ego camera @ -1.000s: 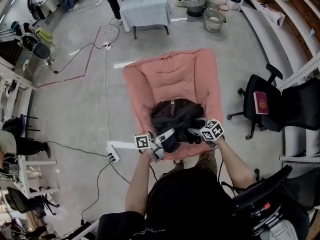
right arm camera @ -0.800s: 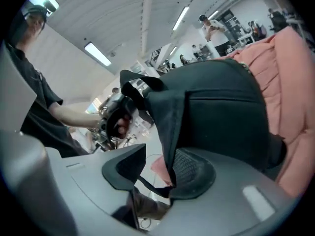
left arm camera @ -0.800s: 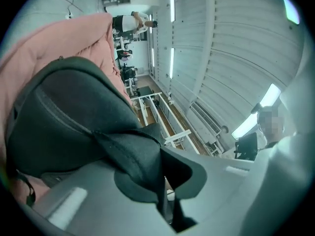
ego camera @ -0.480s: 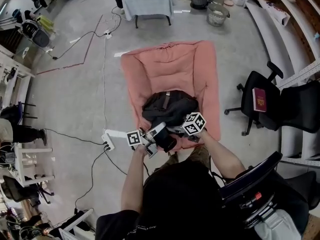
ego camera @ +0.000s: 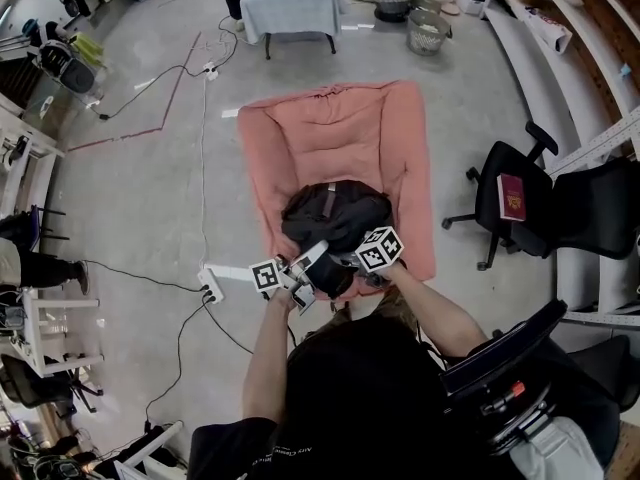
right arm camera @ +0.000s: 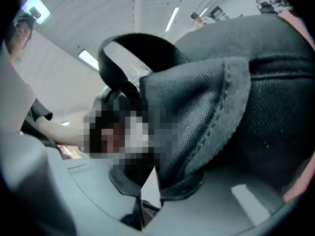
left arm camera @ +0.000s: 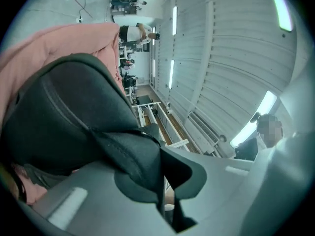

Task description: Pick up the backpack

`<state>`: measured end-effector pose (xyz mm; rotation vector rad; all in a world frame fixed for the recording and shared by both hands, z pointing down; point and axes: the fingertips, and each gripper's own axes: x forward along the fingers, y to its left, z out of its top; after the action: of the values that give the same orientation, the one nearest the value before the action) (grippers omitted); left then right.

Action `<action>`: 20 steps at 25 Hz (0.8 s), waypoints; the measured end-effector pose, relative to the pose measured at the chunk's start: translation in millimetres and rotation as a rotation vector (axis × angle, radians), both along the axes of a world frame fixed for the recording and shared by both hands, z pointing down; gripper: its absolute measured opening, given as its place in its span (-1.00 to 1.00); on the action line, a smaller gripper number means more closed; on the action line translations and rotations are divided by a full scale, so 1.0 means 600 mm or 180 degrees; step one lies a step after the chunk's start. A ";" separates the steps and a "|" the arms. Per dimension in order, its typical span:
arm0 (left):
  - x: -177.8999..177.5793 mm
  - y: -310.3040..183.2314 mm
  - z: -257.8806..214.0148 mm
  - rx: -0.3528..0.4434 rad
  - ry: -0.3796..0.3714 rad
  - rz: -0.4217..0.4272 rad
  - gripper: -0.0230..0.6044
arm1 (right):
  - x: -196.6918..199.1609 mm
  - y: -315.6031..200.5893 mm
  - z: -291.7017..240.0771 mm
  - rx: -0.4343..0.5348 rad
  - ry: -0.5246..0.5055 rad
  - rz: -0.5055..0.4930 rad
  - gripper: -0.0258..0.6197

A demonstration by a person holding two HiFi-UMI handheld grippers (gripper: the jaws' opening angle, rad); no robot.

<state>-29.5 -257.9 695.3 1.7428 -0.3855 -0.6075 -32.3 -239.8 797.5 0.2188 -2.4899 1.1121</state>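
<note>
Pinched the soft, likely saggy backpack (ego camera: 335, 213) by fabric folds at the chair's (ego camera: 340, 128) front edge, left claw (left arm camera: 165, 195) clamped, right claw (right arm camera: 147, 181) just closing on one.

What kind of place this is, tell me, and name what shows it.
Probably a workshop or lab hall, not a home: a wide bare concrete floor with a power strip lying on it, a black office chair on casters, and a cloth-covered work table at the far end.
</note>
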 end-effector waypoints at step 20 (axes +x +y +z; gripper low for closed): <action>0.032 0.017 -0.040 0.0359 -0.0214 0.0318 -0.87 | 0.023 0.024 -0.056 -0.0412 -0.0689 0.0809 -0.65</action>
<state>-10.1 -248.0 671.3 1.8823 -0.3138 -0.5080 -18.2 -225.2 764.0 0.4060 -2.6180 1.4651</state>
